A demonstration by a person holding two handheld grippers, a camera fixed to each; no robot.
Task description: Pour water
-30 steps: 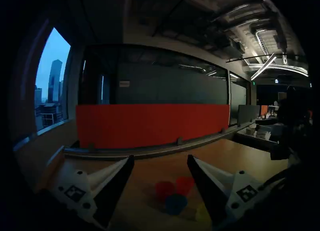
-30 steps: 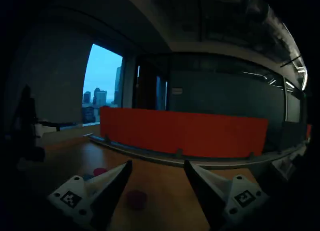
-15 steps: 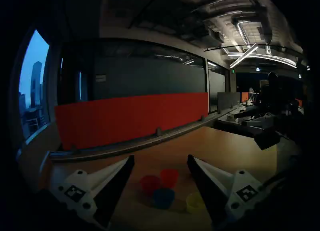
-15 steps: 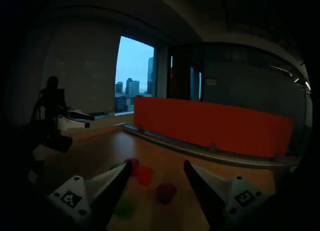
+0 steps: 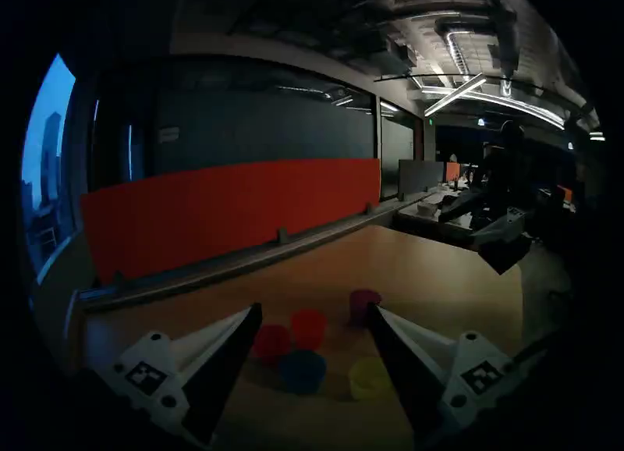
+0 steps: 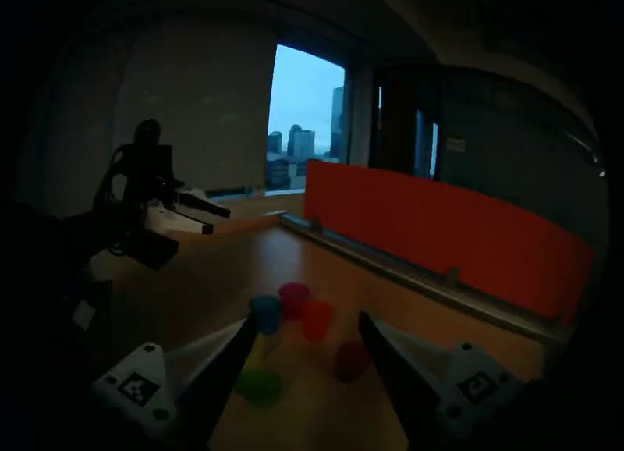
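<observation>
Left gripper [image 5: 314,308] and right gripper [image 6: 306,317] both spread wide, gripping nothing, low over small cups on a wooden table [image 5: 437,271].
Left gripper view: blue cup [image 5: 302,371], yellow cup [image 5: 369,378], red cup [image 5: 271,342], orange-red cup [image 5: 309,328] and maroon cup [image 5: 363,305] cluster between the fingers. Since half a second ago the maroon cup has come into sight, and in the right gripper view the scene has slid rightward. Dim office: red partition [image 5: 234,209] along the table's far edge, skyline window [image 6: 312,139], lit ceiling strips [image 5: 460,92]. Black-and-white marker tags [image 5: 147,377] on the fingers; wall sign [image 5: 168,135] too small to read.
</observation>
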